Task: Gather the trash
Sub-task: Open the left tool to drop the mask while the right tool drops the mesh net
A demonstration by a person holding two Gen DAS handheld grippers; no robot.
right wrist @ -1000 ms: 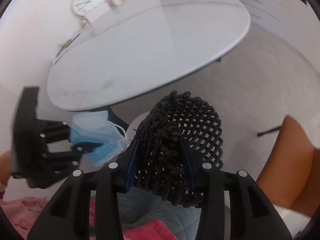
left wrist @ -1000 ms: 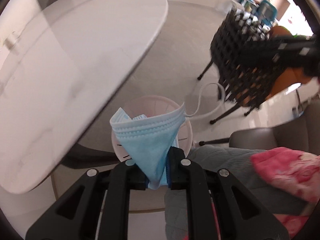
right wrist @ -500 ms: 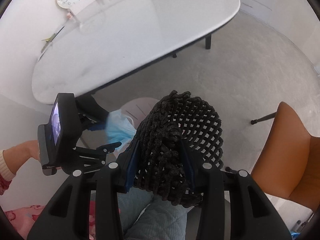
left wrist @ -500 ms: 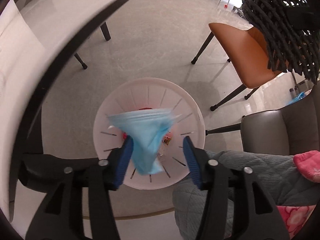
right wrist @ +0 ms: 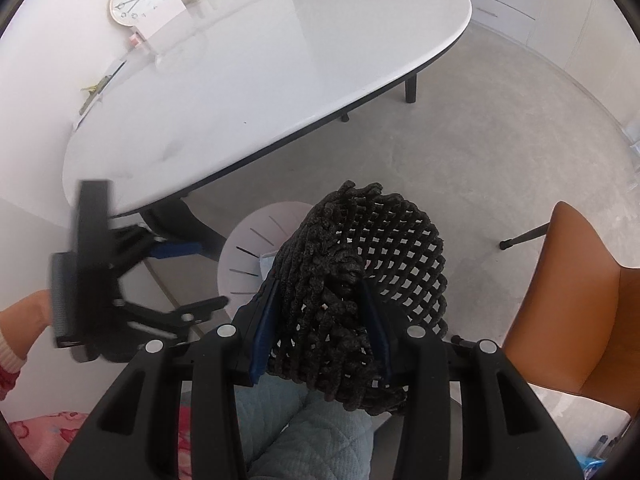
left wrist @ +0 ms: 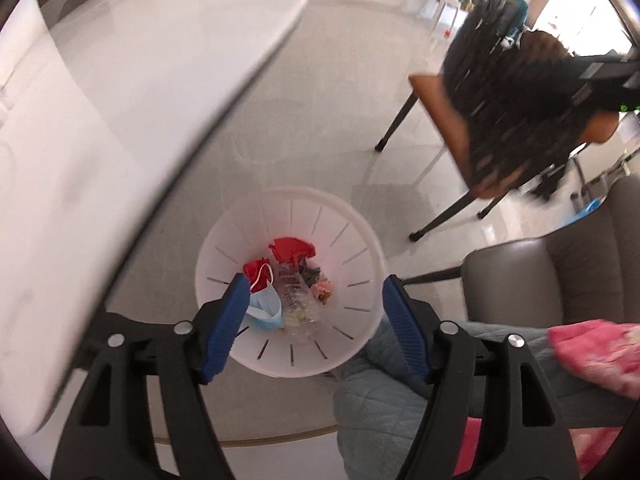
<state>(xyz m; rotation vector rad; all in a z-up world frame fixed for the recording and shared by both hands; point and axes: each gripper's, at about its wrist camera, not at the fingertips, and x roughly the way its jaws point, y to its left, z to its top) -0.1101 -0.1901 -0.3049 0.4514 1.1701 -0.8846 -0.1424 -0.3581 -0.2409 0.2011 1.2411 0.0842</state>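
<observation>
while the left hand-held gripper (left wrist: 312,312) hangs over the white bin (left wrist: 360,240) with its blue pads spread wide and nothing between them, the left wrist view shows the blue mask (left wrist: 264,308) lying at the bin's bottom, just beside the left pad in the picture but well below it. it rests against red scraps (left wrist: 292,250) and a crumpled clear bottle (left wrist: 296,296). the bin stands on the floor near the edge of the white counter (left wrist: 120,120). at upper right, blurred, the black mesh piece (left wrist: 504,92) hangs from the other tool, off to the side of the bin and in front of an orange chair (left wrist: 444,120).

from the right wrist view, the right hand-held gripper (right wrist: 320,332) is closed on that black mesh piece (right wrist: 360,280), which bulges up and forward past the pads. the bin (right wrist: 256,236) shows only as a partial rim behind the mesh, so the load seems close to it but perhaps not centred. the left tool (right wrist: 120,280) sits at the left, jaws apart.

the step in hand looks like dropping the mesh: i would bring it squarely over the opening, with the left tool drawn clear, and part the pads only then, since the soft net could catch on the rim or a pad.
</observation>
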